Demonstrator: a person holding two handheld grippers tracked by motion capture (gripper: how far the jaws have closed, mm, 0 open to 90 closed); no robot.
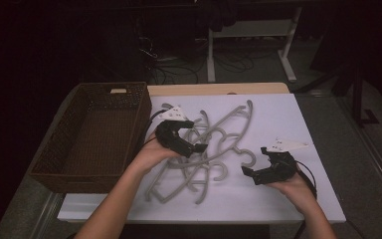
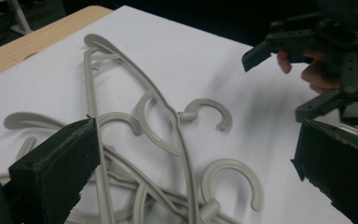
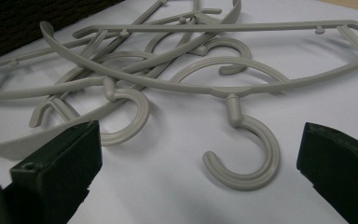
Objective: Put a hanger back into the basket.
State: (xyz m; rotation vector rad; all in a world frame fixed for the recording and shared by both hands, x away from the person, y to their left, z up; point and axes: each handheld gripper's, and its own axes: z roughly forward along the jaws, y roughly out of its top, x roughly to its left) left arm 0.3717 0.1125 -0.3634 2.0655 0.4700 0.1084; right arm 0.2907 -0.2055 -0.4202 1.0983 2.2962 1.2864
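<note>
A tangled pile of grey hangers [image 1: 206,149] is spread across the middle of the white table [image 1: 278,199], with two hooks [image 3: 247,158] turned toward the near right edge. The left gripper [image 1: 191,148] is held over the left part of the pile, its jaws wide apart with hanger bars seen between them, and nothing is clamped; the right gripper [image 1: 251,173] is held just right of the pile, above bare table, its jaws likewise wide apart and aimed at the hooks. A brown wicker basket [image 1: 69,164] is set at the table's left edge, beside the hangers.
</note>
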